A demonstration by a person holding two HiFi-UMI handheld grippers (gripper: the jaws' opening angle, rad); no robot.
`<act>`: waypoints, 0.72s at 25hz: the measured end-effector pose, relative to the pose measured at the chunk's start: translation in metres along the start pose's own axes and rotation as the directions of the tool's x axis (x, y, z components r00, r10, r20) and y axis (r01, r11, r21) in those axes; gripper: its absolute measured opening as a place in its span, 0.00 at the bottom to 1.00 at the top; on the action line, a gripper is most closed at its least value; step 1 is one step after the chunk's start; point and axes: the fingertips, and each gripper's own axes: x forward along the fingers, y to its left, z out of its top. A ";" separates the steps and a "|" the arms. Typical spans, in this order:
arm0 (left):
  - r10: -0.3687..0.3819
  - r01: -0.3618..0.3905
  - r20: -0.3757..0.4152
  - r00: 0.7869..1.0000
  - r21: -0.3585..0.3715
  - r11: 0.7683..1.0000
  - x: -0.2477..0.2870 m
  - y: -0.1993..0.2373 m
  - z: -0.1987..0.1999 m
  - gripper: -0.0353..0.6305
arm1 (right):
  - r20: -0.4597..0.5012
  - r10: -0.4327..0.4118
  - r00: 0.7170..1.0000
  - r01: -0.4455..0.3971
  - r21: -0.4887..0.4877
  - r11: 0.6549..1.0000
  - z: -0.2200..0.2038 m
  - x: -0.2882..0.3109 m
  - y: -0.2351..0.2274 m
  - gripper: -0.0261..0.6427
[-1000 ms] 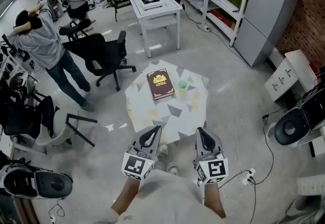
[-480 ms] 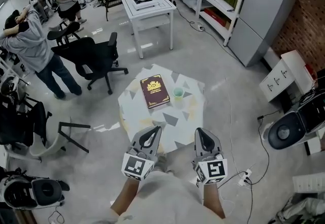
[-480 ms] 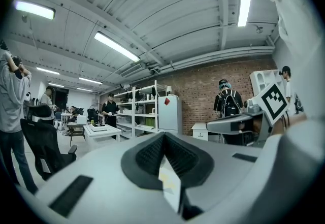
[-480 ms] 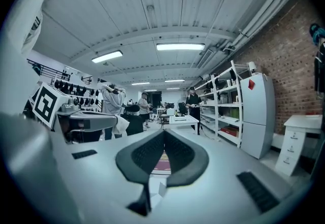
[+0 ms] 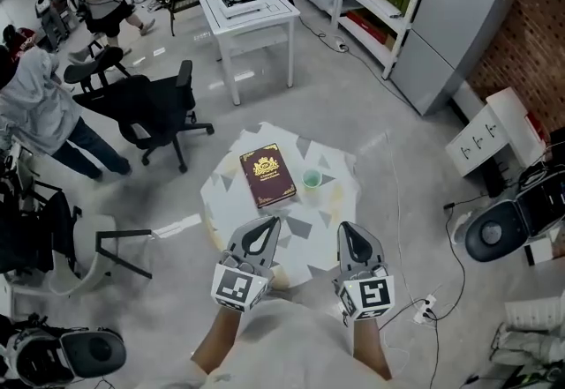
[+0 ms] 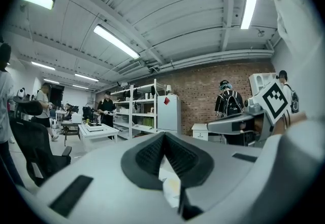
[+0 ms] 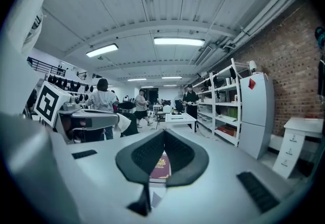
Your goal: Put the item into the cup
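cup [image 5: 312, 178] stood on table [image 5: 340, 202], touching or just beside book [image 5: 267, 175] on book's right, well ahead of left gripper [image 5: 259, 237] and right gripper [image 5: 355, 242], neither clearly nearer. left gripper view: jaws together, nothing held. right gripper view: jaws together, empty, book beyond tips. item for cup not made out.

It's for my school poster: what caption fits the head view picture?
Shut and empty, the left claw and right claw hover near a table with a red book and green cup.
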 end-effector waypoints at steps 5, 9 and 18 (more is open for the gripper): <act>-0.040 0.040 0.019 0.999 -0.014 0.999 0.022 0.023 0.003 0.07 | -0.026 -0.026 0.999 0.026 -0.006 1.000 -0.004 0.026 0.000 0.05; -0.076 0.077 0.038 0.996 -0.023 0.997 0.038 0.036 0.007 0.07 | -0.038 -0.056 0.998 0.054 -0.031 0.998 0.002 0.042 0.000 0.05; -0.128 0.131 0.063 0.990 -0.048 0.990 0.061 0.054 0.001 0.07 | -0.098 -0.121 0.988 0.115 -0.061 0.991 -0.011 0.053 -0.009 0.05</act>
